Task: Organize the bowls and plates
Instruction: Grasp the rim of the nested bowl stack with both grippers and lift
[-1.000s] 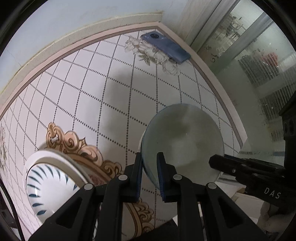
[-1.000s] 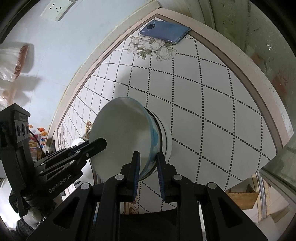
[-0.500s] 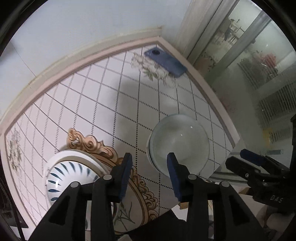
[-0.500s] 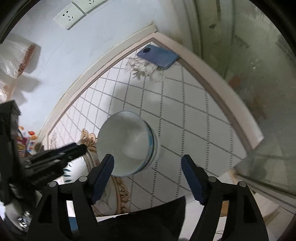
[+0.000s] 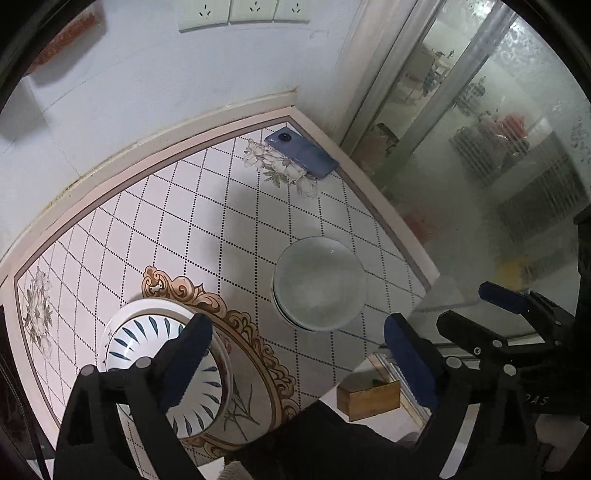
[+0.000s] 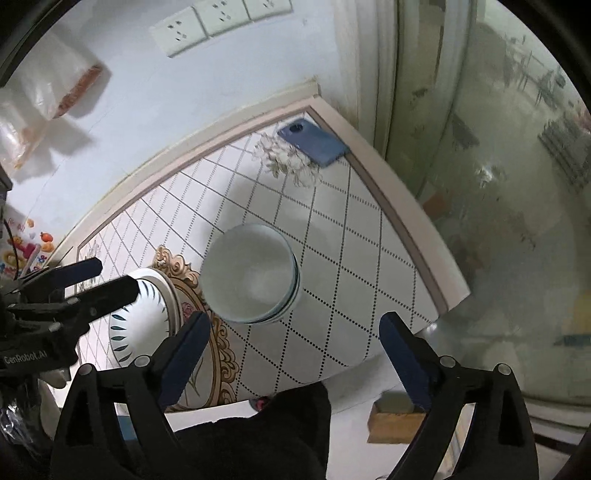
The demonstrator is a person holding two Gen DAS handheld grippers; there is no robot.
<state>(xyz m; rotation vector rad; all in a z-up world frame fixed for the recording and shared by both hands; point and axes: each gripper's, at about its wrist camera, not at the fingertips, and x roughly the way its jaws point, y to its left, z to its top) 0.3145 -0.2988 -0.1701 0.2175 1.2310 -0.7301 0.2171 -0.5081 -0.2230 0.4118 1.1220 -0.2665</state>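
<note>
A stack of nested pale bowls rests on the tiled table, near its right edge. To its left a white plate with blue leaf marks sits on the gold ornament. My left gripper hangs above the table in front of the bowls, jaws opening wide, nothing between them. My right gripper is likewise raised, jaws opening and empty. Each wrist view also catches the other gripper: the right gripper and the left gripper. The left finger hides part of the plate.
A blue phone lies at the table's far corner. A glass door stands along the right side. Below the table's near edge sits a small wooden box. Wall sockets are behind.
Both grippers were shut on the top bowl's rim; they let go, opened wide and rose. The bowl now rests on the stack and looks smaller.
</note>
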